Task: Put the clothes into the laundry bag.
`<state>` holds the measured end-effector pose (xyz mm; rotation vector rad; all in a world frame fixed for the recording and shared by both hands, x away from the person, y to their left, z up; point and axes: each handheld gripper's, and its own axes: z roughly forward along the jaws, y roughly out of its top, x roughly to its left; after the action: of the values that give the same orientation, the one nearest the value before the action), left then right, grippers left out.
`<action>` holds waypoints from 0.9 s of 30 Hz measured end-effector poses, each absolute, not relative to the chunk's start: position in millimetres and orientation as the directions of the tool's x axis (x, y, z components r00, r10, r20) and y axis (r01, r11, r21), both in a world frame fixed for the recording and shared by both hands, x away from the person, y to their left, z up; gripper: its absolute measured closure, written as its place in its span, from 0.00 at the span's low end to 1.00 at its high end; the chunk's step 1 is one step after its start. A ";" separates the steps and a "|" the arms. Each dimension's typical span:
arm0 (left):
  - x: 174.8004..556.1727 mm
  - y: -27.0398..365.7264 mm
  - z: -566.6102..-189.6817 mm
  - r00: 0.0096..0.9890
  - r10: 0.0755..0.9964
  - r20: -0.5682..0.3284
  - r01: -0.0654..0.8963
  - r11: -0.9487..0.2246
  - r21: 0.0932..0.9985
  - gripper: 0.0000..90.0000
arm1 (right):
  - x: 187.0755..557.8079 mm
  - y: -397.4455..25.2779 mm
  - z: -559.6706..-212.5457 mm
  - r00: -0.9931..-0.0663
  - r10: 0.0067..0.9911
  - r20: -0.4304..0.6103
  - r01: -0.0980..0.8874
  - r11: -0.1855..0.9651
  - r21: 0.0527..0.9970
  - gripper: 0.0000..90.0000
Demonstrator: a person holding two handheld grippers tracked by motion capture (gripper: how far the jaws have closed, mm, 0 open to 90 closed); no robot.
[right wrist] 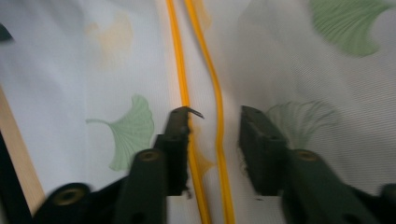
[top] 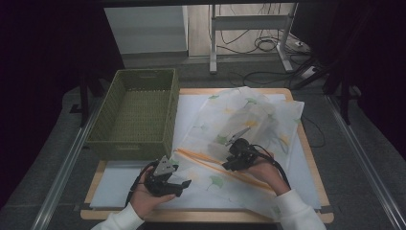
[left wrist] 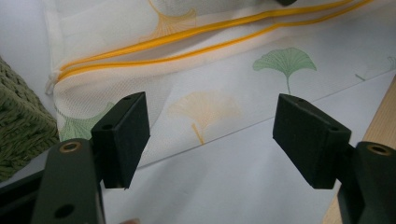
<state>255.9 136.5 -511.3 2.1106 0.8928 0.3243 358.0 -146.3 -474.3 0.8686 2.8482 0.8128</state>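
A white mesh bag [top: 268, 112] printed with green and yellow ginkgo leaves lies rumpled on a white mat [top: 119, 184]. Its two orange drawstrings [top: 203, 160] run from a knot at the bag's left corner toward the front right. My right gripper [top: 229, 164] hangs just over the strings. In the right gripper view my right gripper [right wrist: 215, 120] is narrowly open, one orange string [right wrist: 218, 140] passing between the jaws and the other along the left jaw's inner edge. My left gripper [top: 184, 180] stands wide open near the bag's front edge. In its own view, my left gripper [left wrist: 212, 119] holds nothing above the printed mesh [left wrist: 205, 109].
A green woven basket [top: 139, 110], with nothing in it, stands at the back left of the wooden table [top: 316, 167], close to the bag's knotted corner; its wall [left wrist: 21, 135] also appears in the left gripper view. Desk legs and cables lie on the floor beyond the table.
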 end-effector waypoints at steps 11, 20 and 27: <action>257.8 138.5 -511.0 0.719 0.692 -0.062 0.479 -0.429 0.766 0.29 | 357.1 -155.2 -462.3 -0.817 0.572 0.068 0.493 0.632 0.598 0.49; 260.7 143.4 -511.1 0.709 0.702 -0.068 0.494 -0.425 0.758 0.29 | 351.9 -163.6 -457.8 -0.794 0.603 0.072 0.500 0.583 0.641 0.46; 265.0 148.3 -512.9 0.700 0.710 -0.079 0.514 -0.424 0.746 0.29 | 340.9 -185.0 -457.5 -0.761 0.647 0.052 0.500 0.533 0.683 0.44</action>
<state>265.0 148.3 -512.9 2.1185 0.9309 0.3169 340.9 -185.0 -457.5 0.9725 2.5632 1.0421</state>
